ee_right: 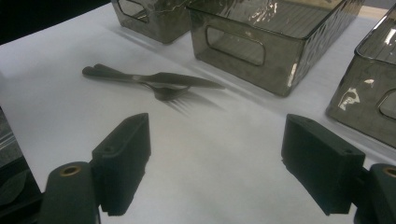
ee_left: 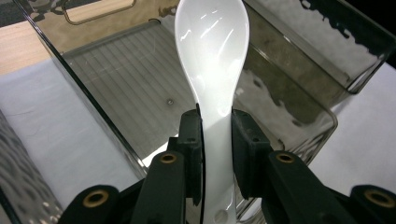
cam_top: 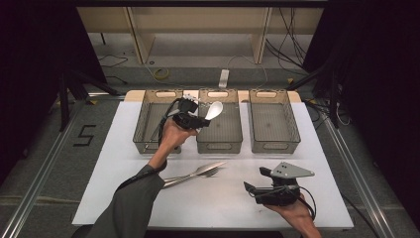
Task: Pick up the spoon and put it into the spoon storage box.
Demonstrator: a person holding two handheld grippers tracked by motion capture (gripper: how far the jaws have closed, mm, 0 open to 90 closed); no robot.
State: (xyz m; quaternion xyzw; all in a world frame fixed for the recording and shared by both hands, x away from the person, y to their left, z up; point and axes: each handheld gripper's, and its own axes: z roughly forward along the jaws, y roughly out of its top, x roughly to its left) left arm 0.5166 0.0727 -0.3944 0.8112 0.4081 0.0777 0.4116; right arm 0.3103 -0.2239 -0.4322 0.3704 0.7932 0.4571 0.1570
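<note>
Your left gripper [ee_left: 217, 140] is clamped on the handle of a glossy white plastic spoon [ee_left: 212, 60], bowl pointing straight ahead over the middle smoky clear bin [ee_left: 116, 70], so lowering is the likely next move. Your right gripper [ee_right: 217, 158] rests spread wide, holding nothing.

The room is dim, with dark edges. Light from above makes glare on the white spoon [ee_left: 212, 60] and soft shadows under the fork [ee_right: 170, 93].
</note>
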